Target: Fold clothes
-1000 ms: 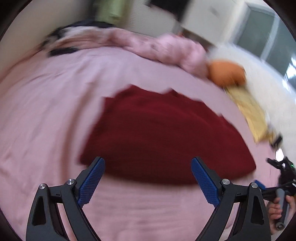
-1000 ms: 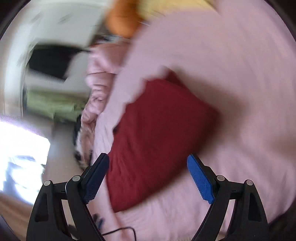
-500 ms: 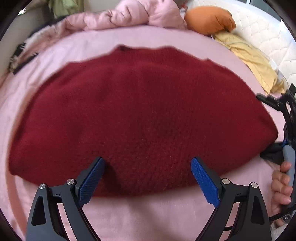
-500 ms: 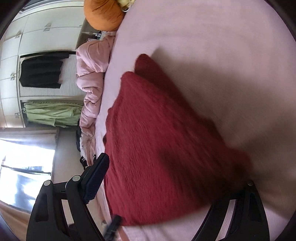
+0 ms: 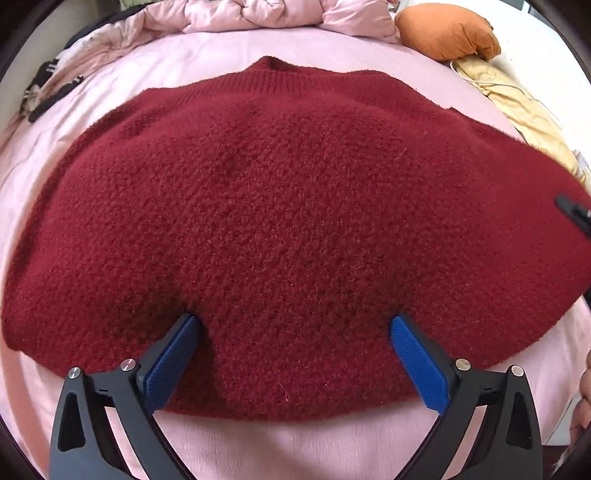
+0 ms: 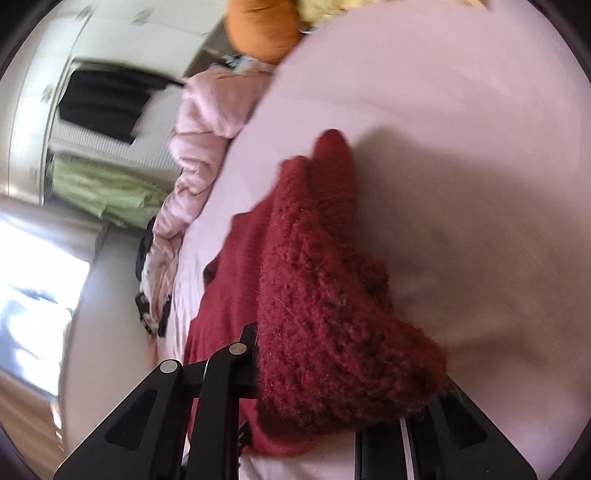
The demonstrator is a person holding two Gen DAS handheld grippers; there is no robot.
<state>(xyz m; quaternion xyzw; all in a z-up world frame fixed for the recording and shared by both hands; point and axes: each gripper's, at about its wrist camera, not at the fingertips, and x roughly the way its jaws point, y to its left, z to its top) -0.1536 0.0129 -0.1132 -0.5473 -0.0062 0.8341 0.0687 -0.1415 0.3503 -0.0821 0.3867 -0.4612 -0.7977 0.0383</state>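
We see a fuzzy red sweater (image 5: 295, 206) lying spread out on a bed with a pink sheet (image 5: 280, 446). Our left tongs (image 5: 295, 354) are wide open. Their two blue pads (image 5: 171, 360) press down on the near edge of the sweater, with a hump of red wool between them, and they are not pinching it. At the far side of the sweater we see its ribbed neck. Our right tongs (image 6: 332, 398) are at the sweater's right side, and here the red sweater (image 6: 332, 314) is bunched up in a thick fold that rises off the sheet (image 6: 461, 129) and covers the tips. The tongs look closed on that fold, with the black arms close together. The rest of the sweater lies flat on the bed. Past the sweater we see a puffy pink blanket (image 5: 266, 16) heaped along the far side of the bed. Next to it is an orange pillow (image 5: 448, 31), and a yellow cloth (image 5: 517, 107) lies beside the pillow. In the right view, green cloth (image 6: 107, 192) hangs past the bed, and that part is blurry.
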